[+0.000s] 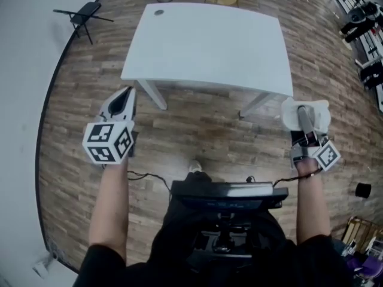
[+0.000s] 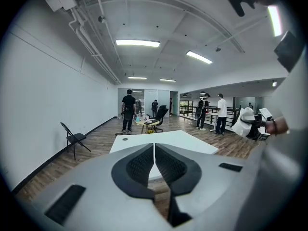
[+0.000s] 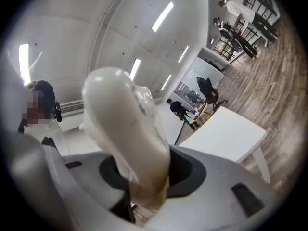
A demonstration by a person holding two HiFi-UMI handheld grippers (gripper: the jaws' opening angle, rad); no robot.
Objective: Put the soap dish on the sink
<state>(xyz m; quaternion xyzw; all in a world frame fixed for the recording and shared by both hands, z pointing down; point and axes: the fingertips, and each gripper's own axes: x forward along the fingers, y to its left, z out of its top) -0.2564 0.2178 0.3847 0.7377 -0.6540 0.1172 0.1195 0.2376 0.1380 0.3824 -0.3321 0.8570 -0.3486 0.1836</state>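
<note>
Head view: right gripper clamps the white soap dish, left gripper closed and empty

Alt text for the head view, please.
The right gripper holds a white soap dish over wood floor; the left gripper is shut, empty. A white table stands ahead, a black folding chair at its far left.

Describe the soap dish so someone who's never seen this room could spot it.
Find the large white rectangular table on the wood-plank floor, then its near right corner. Just beside it, the right claw grips a glossy cream-white oval soap dish. The left claw is shut and empty, so it is the only held thing.
</note>
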